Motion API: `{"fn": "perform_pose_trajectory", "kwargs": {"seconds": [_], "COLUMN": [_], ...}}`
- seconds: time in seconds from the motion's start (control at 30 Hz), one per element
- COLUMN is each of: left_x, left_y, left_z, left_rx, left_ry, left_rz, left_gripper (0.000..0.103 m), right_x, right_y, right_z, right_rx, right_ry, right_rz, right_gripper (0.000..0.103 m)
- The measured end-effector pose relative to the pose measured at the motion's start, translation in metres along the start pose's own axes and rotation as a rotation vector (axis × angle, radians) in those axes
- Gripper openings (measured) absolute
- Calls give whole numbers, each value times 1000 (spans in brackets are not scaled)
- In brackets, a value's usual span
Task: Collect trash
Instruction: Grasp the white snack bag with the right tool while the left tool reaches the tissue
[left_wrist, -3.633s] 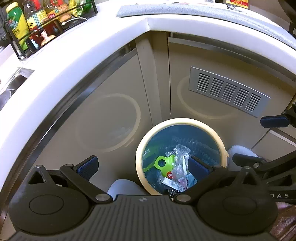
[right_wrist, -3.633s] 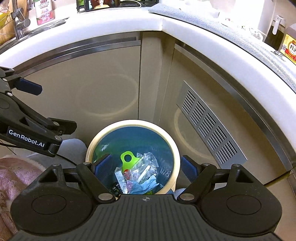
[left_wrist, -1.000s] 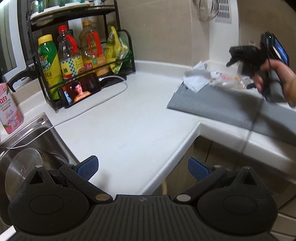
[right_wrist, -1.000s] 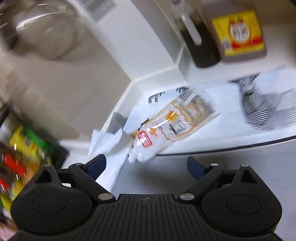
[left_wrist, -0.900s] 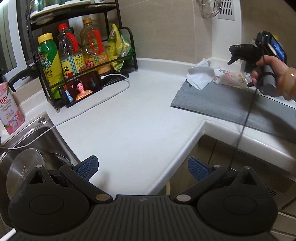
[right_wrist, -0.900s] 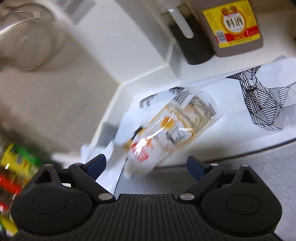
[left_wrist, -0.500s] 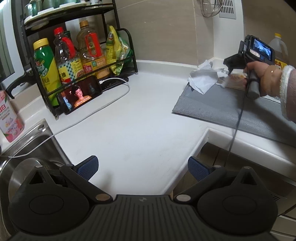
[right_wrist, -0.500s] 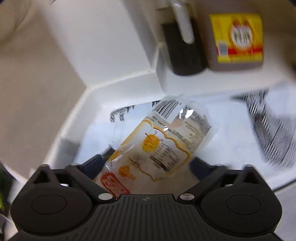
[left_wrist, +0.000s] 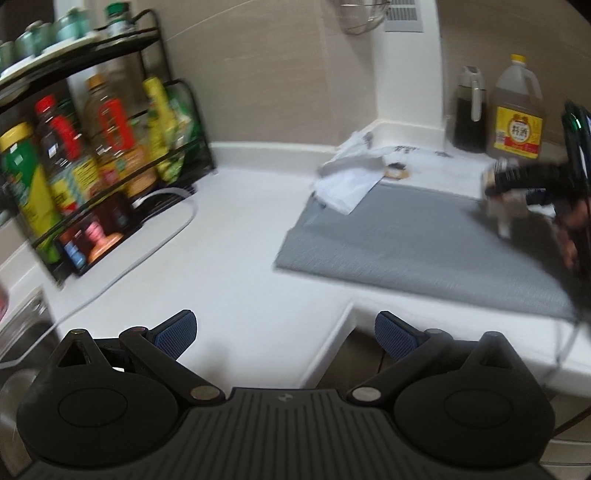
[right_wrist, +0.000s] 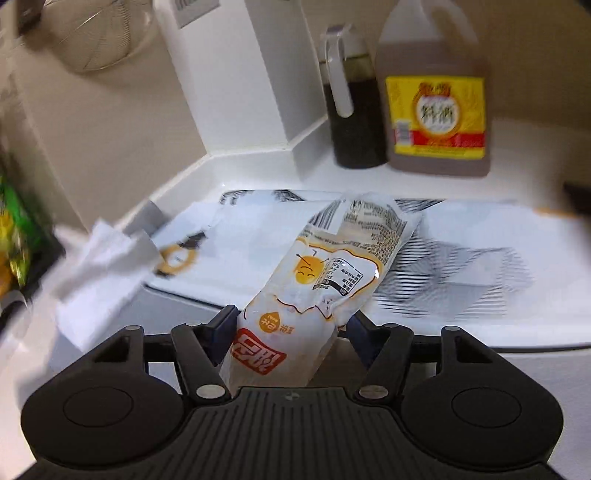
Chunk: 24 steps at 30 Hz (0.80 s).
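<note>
A clear snack wrapper (right_wrist: 325, 273) with yellow and red print sits between the blue pads of my right gripper (right_wrist: 288, 325). The jaws are closing and both pads touch it. From the left wrist view the right gripper (left_wrist: 517, 181), held by a hand, carries the wrapper (left_wrist: 502, 210) just above the grey mat (left_wrist: 424, 236). My left gripper (left_wrist: 284, 330) is open with nothing between its fingers, over the white counter's front corner. A crumpled white paper (left_wrist: 347, 184) lies at the mat's far left corner, with a small dark scrap (left_wrist: 397, 170) beside it.
A black rack of bottles (left_wrist: 92, 147) stands at the left, with a phone (left_wrist: 96, 232) and a cable (left_wrist: 147, 251) before it. A cooking-wine jug (right_wrist: 436, 99) and a dark bottle (right_wrist: 351, 110) stand at the back wall. A sink (left_wrist: 22, 332) lies far left.
My right gripper moved onto the wrapper and narrowed its jaws around it; the wrapper now hangs from it above the mat. My left gripper shifted toward the mat.
</note>
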<state>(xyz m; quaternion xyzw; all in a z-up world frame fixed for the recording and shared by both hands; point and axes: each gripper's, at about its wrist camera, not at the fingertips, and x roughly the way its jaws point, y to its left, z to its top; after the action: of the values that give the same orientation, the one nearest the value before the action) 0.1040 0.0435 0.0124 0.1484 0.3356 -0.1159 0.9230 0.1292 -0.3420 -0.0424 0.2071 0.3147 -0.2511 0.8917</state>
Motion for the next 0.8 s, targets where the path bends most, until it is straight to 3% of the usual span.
{"fn": "perform_pose_trajectory", "kwargs": {"seconds": [0.13,0.2,0.53,0.7,0.8], "left_x": [29,48,142,187,209], "left_y": [-23,-34,-86,-105,-105], "left_z": [27,39,102,120,126], "left_rx": [34,58,177,256,236], "left_ry": [-8,8,-43,-20,16], "left_rz": [12,29,51,65,80], "left_gripper": [103,103,103,103,103], "right_x": [2,9,18,20,21], "right_y": [-7,-10,-12,-9,-8], "right_z": [-6,-6,-10,-10,-10], "right_rx": [-130,-126,-121,-138,-144], "right_ry": [-24,-32,-24,-18,-13], "right_rz": [-17,-45,-15,-13,-11], "right_gripper": [76,85,98,102,103]}}
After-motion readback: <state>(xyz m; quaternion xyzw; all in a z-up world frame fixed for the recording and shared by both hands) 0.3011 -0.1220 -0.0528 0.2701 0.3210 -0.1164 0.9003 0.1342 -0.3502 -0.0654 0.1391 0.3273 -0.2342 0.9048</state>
